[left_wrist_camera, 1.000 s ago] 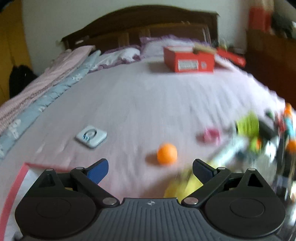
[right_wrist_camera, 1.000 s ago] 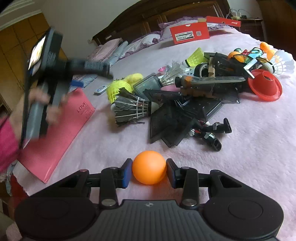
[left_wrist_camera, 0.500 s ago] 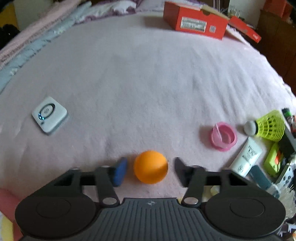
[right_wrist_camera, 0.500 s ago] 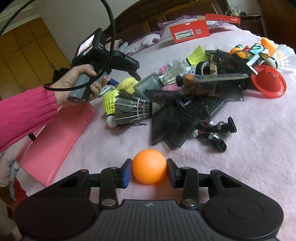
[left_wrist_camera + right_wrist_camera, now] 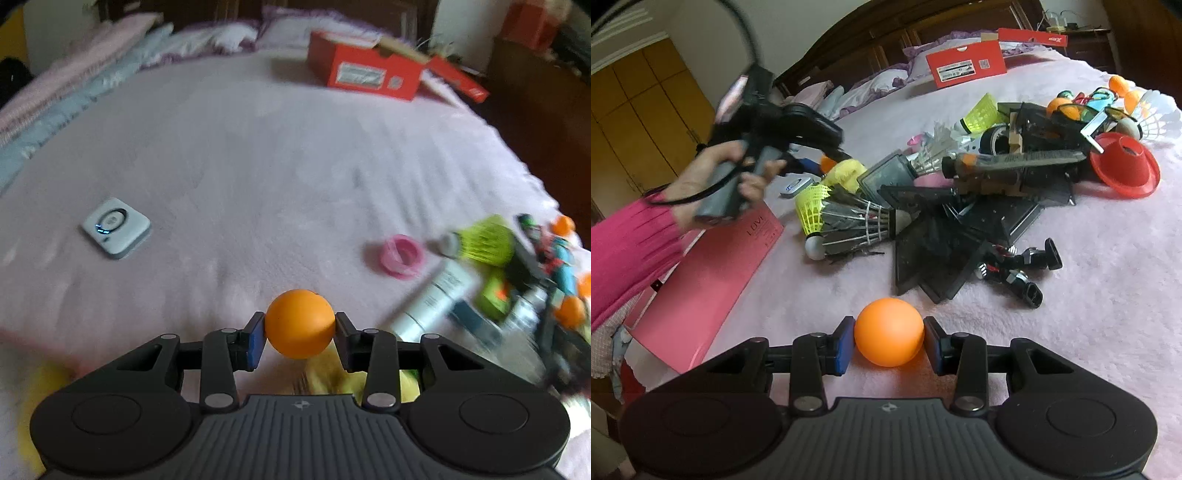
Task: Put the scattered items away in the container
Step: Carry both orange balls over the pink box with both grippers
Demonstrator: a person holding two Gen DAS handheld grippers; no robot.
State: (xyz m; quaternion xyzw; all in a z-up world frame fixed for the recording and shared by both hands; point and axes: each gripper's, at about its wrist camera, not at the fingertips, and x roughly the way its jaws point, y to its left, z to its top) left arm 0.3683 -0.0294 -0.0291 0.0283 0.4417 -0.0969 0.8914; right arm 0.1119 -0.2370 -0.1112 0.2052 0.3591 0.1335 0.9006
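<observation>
Gripping an orange ball [image 5: 300, 324], the left gripper [image 5: 300, 341] has both pads pressed against its sides; whether that ball rests on the pink bedspread [image 5: 258, 155] or is lifted off it I cannot tell, as this view is blurred. Just beyond on the right lie a white tube [image 5: 432, 301], a pink ring [image 5: 402, 254] and a yellow-green shuttlecock [image 5: 484, 240], with more clutter smeared at the right edge. A white square device [image 5: 116, 227] sits alone on the left. Far across the bed stands the red box [image 5: 364, 75], open, its lid [image 5: 456, 77] lying beside it. In the right wrist view, the right gripper [image 5: 889, 341] clasps a second ball [image 5: 888, 331], pads tight on both sides, the ball low against the bedspread. Past it lie a small black fitting [image 5: 1019, 269] and dark plastic sheets [image 5: 934, 254], then a feather shuttlecock [image 5: 857, 225] touching a yellow one [image 5: 810, 210]. A pink folder [image 5: 713, 284] lies flat at the left, and above it a hand [image 5: 727, 177] in a pink sleeve [image 5: 628, 251] holds the other gripper's handle. Farther back the heap carries a red cone [image 5: 1124, 166], a long dark tube [image 5: 1015, 160] and several orange balls [image 5: 1058, 105]. The red box shows again near the pillows [image 5: 882, 81].
</observation>
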